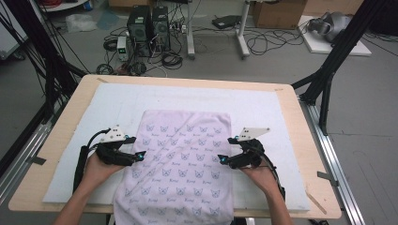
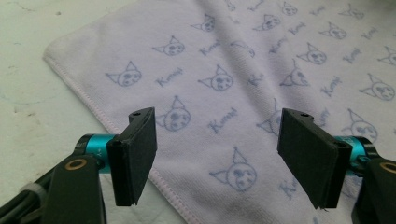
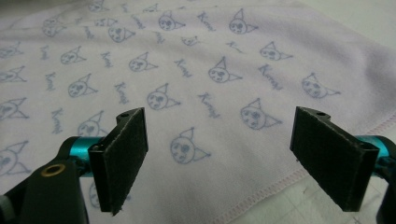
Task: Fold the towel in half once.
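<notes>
Wooden bench (image 1: 56, 154) with a white pad (image 1: 94, 117) on top, cables and computer boxes on the floor behind. Towel (image 1: 183, 154) with cat print lies flat mid-pad, near end hanging over the bench edge. My left gripper (image 1: 136, 147) sits at its left edge, fingers (image 2: 135, 154) spread wide, holding nothing. My right gripper (image 1: 224, 151) sits at its right edge, fingers (image 3: 121, 158) spread too.
</notes>
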{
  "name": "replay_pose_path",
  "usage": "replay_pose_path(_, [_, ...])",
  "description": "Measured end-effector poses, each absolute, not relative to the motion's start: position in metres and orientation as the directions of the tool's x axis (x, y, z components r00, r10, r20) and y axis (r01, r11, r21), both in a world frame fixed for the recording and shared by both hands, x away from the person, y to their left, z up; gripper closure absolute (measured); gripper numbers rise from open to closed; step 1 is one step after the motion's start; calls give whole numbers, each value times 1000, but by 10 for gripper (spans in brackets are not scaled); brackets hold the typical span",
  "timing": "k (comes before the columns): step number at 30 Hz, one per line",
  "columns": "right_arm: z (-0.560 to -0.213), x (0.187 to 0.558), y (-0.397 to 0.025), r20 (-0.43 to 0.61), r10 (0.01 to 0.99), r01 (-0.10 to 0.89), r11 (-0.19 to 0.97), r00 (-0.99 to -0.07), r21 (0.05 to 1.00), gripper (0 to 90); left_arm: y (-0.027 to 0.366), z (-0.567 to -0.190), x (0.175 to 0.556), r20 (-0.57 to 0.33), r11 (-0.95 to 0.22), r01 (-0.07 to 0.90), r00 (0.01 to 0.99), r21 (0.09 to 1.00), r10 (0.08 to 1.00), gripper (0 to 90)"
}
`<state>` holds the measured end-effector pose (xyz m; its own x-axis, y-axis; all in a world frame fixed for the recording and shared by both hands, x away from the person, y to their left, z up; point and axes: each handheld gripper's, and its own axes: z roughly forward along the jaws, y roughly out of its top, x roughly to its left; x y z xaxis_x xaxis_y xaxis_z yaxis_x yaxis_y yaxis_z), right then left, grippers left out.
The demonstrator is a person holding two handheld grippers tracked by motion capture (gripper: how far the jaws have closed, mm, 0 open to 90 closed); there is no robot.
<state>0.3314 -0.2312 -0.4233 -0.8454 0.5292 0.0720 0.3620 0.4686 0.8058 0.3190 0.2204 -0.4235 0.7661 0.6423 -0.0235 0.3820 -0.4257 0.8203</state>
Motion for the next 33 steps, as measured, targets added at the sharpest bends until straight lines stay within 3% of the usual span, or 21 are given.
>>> replay_pose_path(10, [-414, 347, -229, 71, 530, 362, 470, -845, 805, 202, 222, -411, 328, 9, -454, 373, 764, 809, 645, 316])
replay_pose_path(24, [-380, 396, -232, 54, 574, 406, 506, -817, 761, 259, 227, -386, 383, -59, -435, 440, 753, 786, 655, 430])
replay_pose_path(30, [-387, 417, -234, 65, 589, 418, 487, -805, 766, 378, 222, -402, 411, -57, -450, 462, 744, 764, 666, 525])
replay_pose_path(33, [-401, 425, -234, 80, 609, 445, 478, -789, 757, 392, 218, -419, 421, -45, -460, 482, 725, 745, 687, 565])
